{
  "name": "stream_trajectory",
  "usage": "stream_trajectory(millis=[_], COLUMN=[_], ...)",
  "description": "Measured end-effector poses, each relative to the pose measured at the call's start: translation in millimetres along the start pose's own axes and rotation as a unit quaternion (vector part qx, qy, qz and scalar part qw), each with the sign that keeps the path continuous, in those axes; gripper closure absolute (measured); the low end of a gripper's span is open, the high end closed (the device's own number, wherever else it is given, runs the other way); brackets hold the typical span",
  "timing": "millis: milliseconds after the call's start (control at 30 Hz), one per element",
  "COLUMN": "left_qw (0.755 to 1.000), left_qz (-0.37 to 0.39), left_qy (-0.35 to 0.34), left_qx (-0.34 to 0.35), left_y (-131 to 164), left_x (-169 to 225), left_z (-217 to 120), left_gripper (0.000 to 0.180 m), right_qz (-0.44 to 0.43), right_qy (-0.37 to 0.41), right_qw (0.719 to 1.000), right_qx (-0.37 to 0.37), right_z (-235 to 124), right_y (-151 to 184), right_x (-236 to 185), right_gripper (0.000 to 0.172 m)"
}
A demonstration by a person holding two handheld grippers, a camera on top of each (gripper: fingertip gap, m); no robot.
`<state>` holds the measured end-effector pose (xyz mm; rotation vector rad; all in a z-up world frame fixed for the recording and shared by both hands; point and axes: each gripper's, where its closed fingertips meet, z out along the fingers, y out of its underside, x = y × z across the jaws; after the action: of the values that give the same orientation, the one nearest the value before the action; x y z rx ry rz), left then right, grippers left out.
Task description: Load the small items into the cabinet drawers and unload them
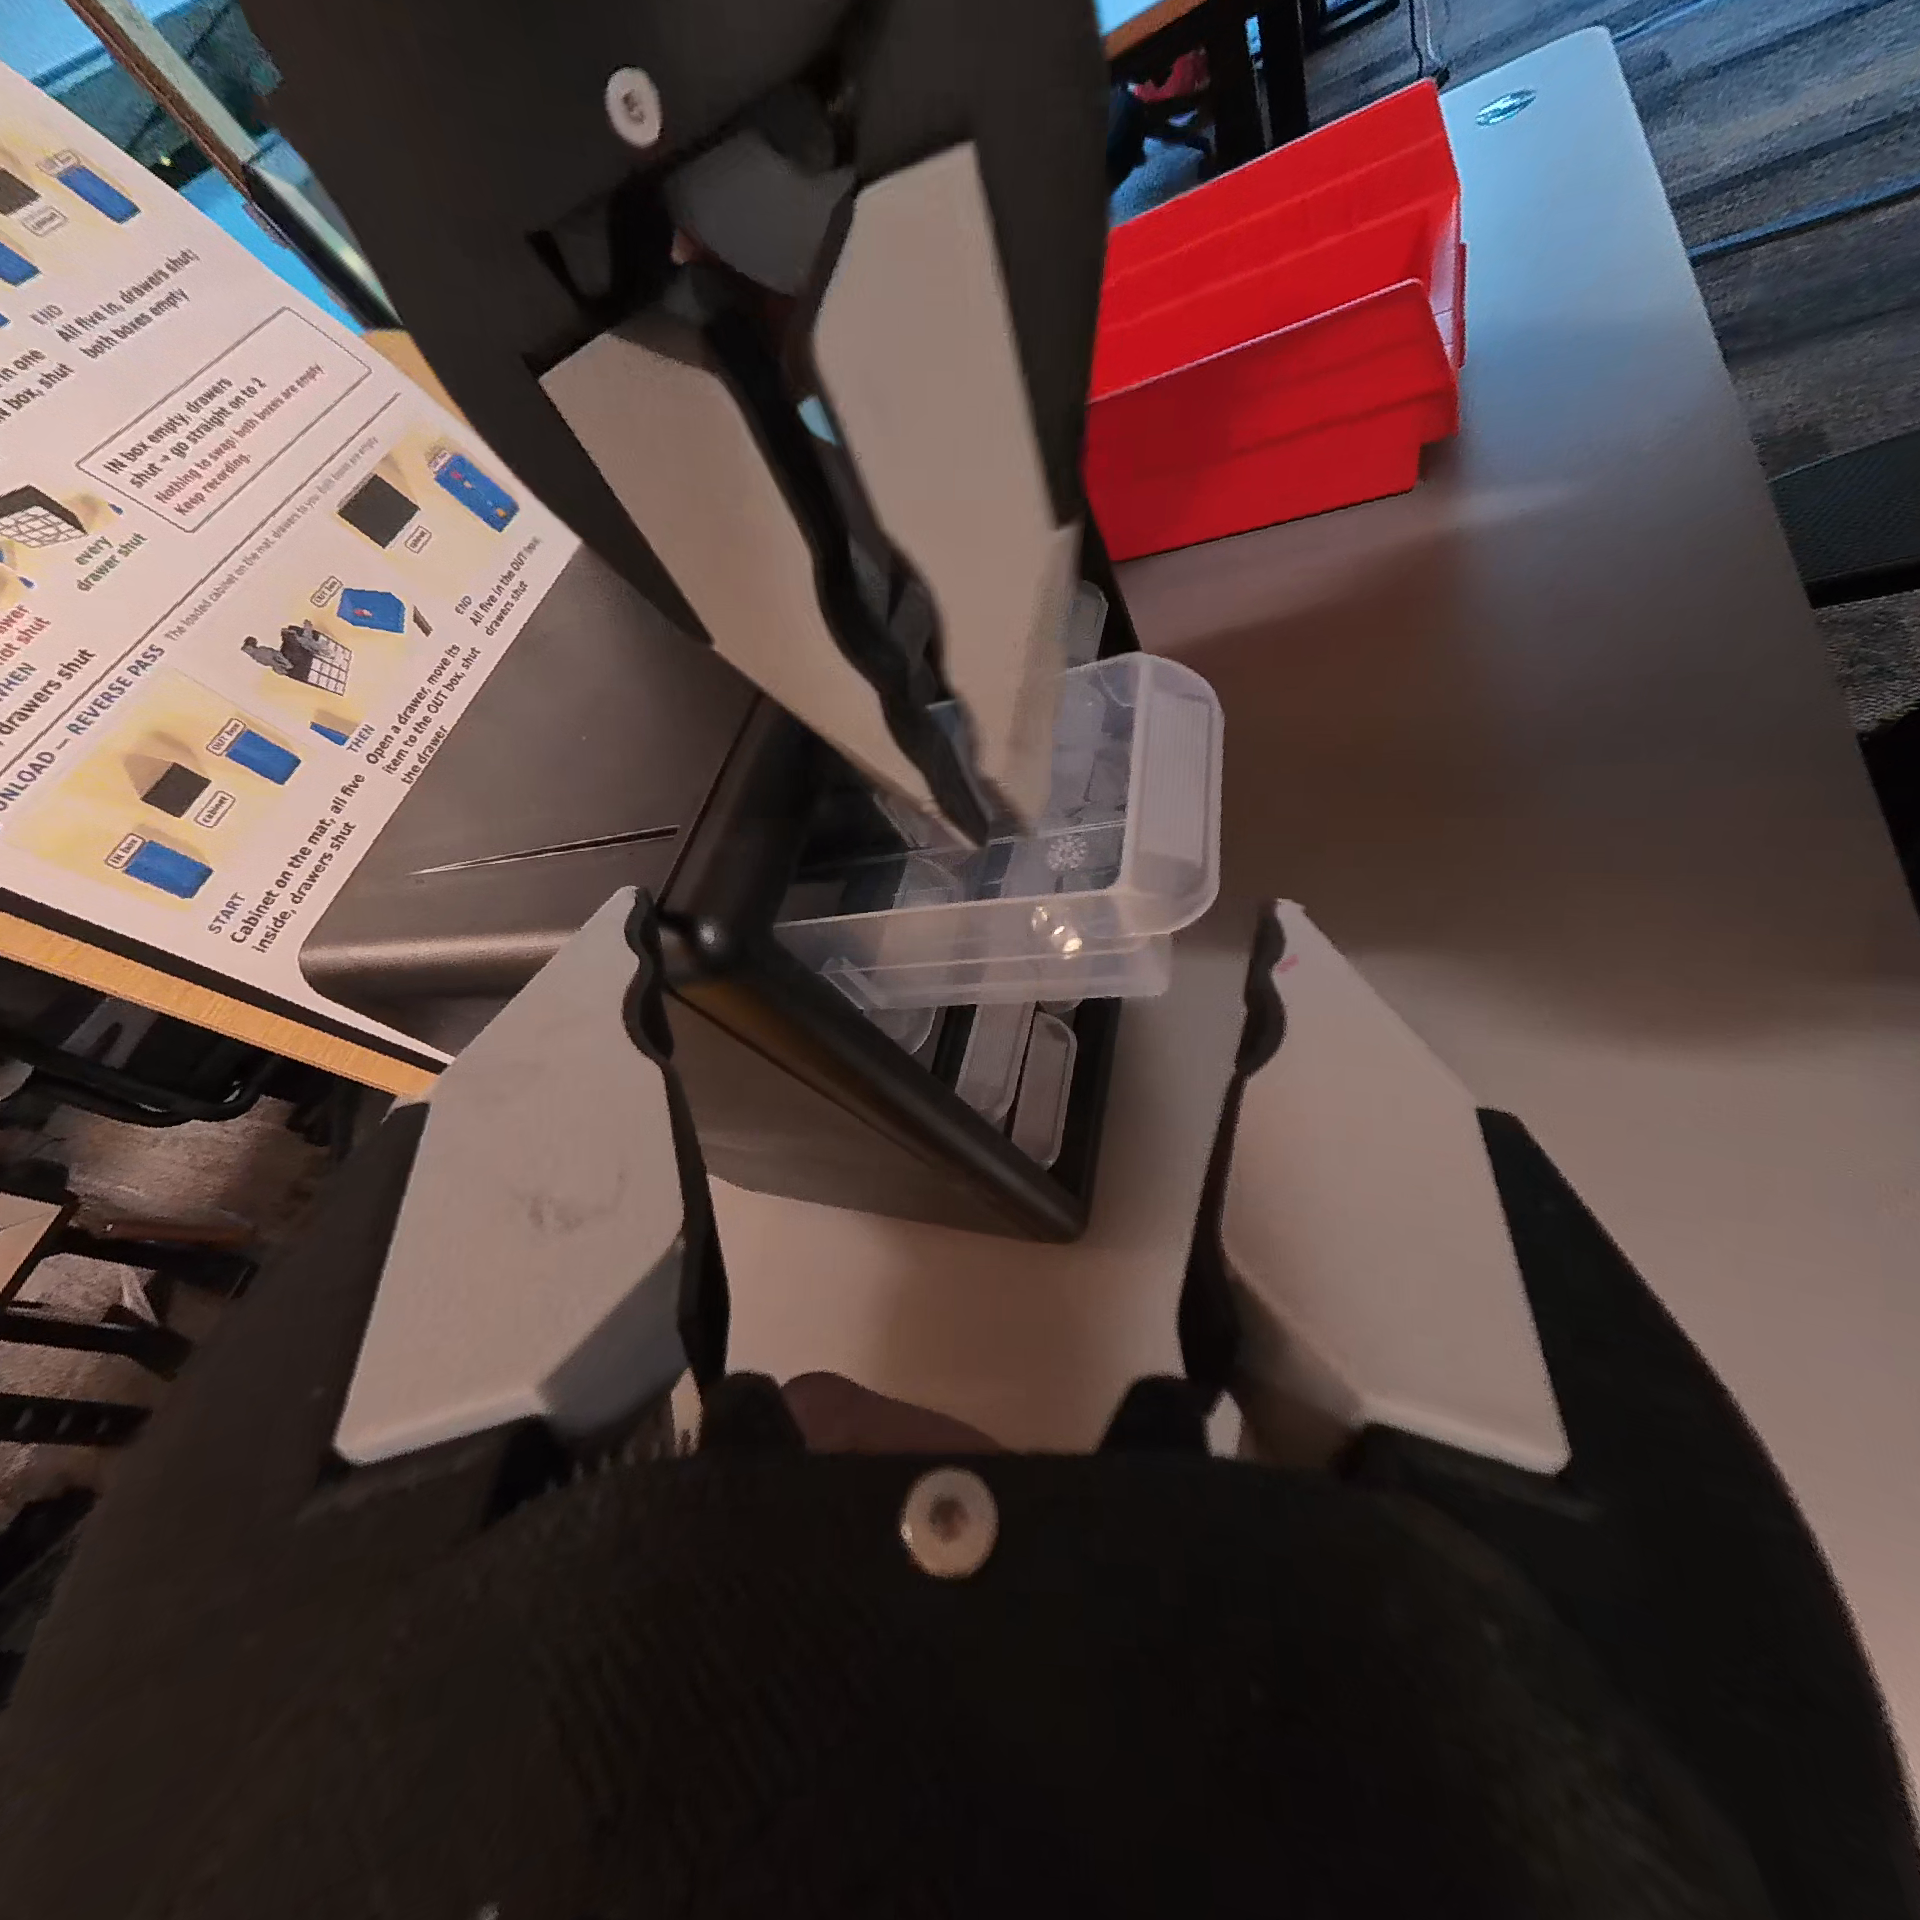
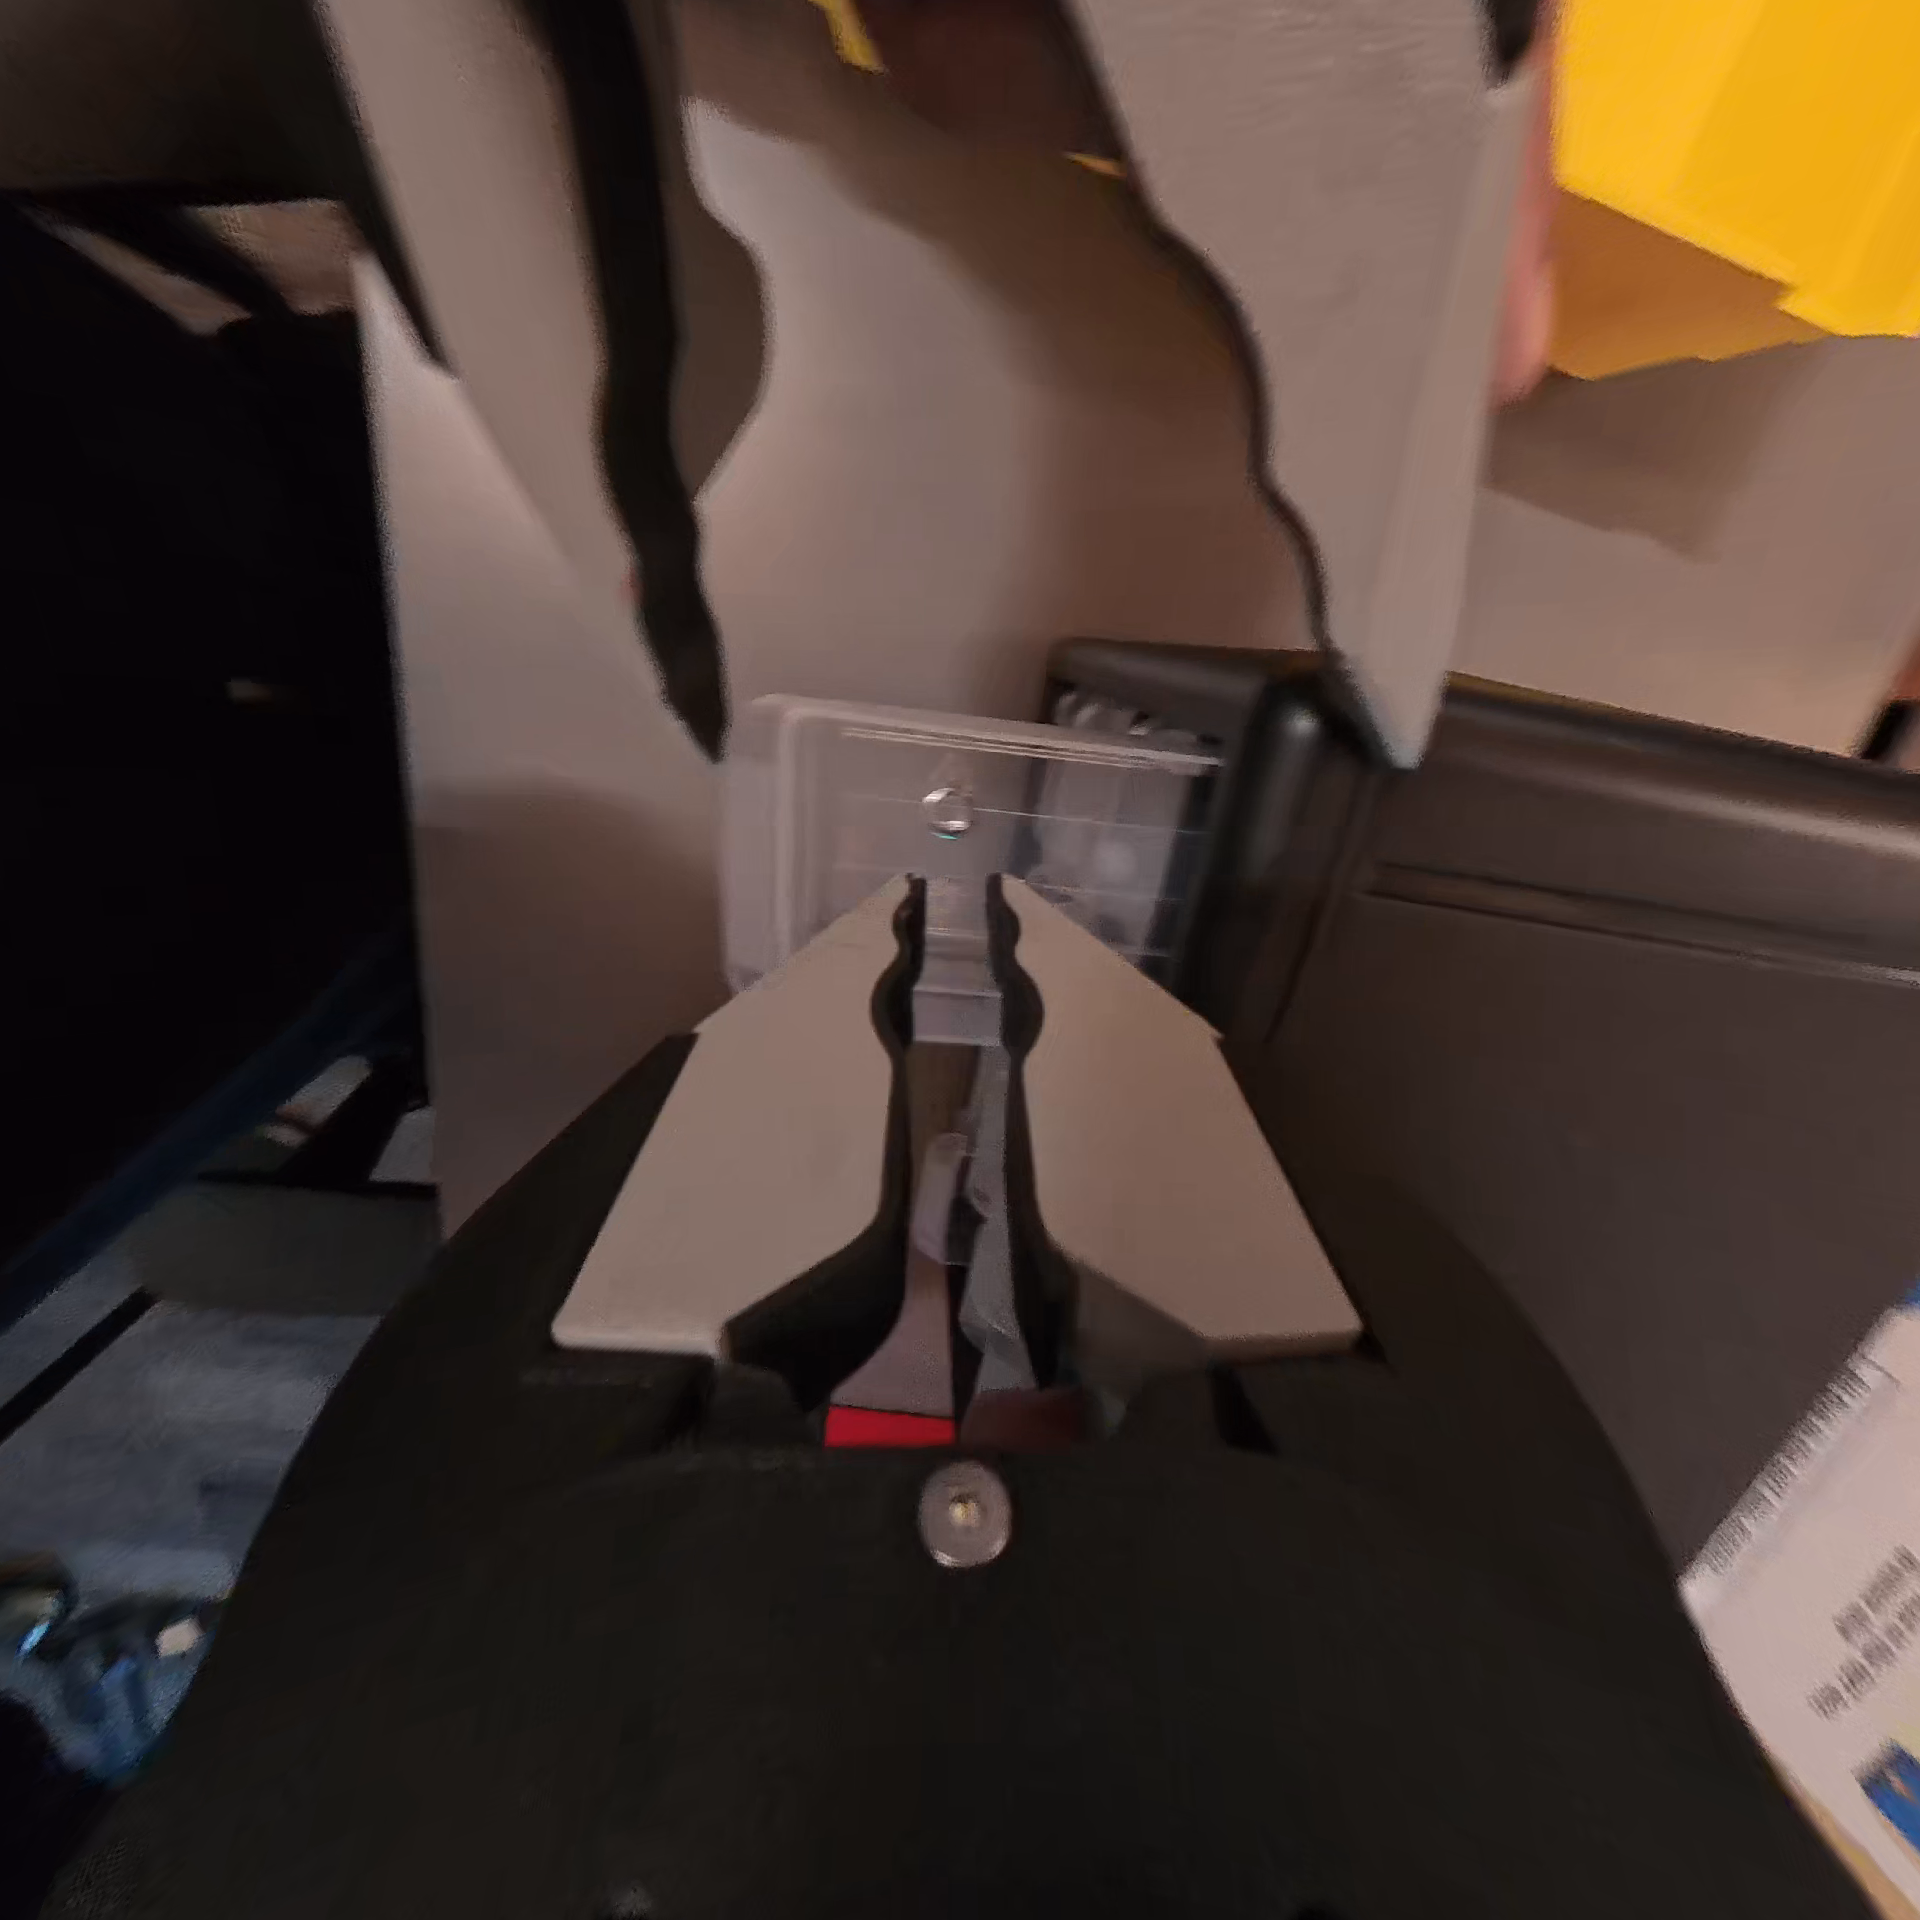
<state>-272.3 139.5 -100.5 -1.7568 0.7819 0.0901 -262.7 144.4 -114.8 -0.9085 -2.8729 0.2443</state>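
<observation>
A small black cabinet (image 1: 831,1122) stands on the table with one clear plastic drawer (image 1: 1174,810) pulled out. A small clear bead (image 1: 1060,935) shows in the drawer. It also shows in the right wrist view (image 2: 948,810). My left gripper (image 1: 951,935) is wide open astride the cabinet's top corner, with its left fingertip (image 1: 636,935) against that corner. My right gripper (image 2: 956,883) reaches into the drawer (image 2: 831,831) from above. Its pads stand a narrow gap apart, and only the drawer's clear plastic shows between them. The left wrist view shows its tips (image 1: 982,826) at the drawer's near wall.
A red bin (image 1: 1278,343) stands at the back of the pale table (image 1: 1507,831). A printed instruction sheet (image 1: 208,520) and a grey mat (image 1: 499,810) lie left of the cabinet. A yellow thing (image 2: 1745,156) is at the top right of the right wrist view. Left and right tips are no more than a few centimetres apart.
</observation>
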Motion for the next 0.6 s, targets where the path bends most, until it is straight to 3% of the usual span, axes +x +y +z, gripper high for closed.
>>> stream_trajectory(millis=[67, 200, 300, 367, 400, 500, 600], left_qw=[1.000, 1.000, 1.000, 1.000, 1.000, 1.000, 1.000], left_qz=[-0.004, -0.010, -0.017, -0.016, -0.014, -0.014, -0.029], left_qy=[0.005, 0.006, 0.003, -0.002, -0.005, -0.008, -0.007], left_qx=[0.001, 0.006, 0.014, 0.015, 0.012, 0.007, -0.001], left_y=[0.1, 1.1, 0.9, 1.4, 2.2, 4.0, 10.0], left_x=[-0.1, -1.4, -3.4, -4.2, -4.6, -4.9, -5.5], left_z=[-1.8, -4.3, -4.8, -4.9, -4.9, -5.8, -6.3], left_gripper=[0.071, 0.073, 0.076, 0.077, 0.078, 0.078, 0.077], right_qz=[-0.016, -0.076, -0.097, -0.095, -0.098, -0.110, -0.079], right_qy=[-0.037, -0.033, -0.037, -0.023, -0.012, 0.027, 0.016], right_qw=[0.999, 0.996, 0.994, 0.994, 0.994, 0.992, 0.996], right_qx=[-0.006, -0.046, -0.035, -0.044, -0.045, -0.050, -0.035], right_z=[2.8, 15.9, 16.4, 17.9, 17.7, 18.7, 19.1], right_y=[1.0, 10.0, 2.9, 3.3, 3.5, 5.6, 3.0], right_x=[-12.7, -13.7, -13.0, -7.0, -3.8, 7.7, 8.5], right_gripper=[0.161, 0.154, 0.151, 0.156, 0.170, 0.172, 0.172])
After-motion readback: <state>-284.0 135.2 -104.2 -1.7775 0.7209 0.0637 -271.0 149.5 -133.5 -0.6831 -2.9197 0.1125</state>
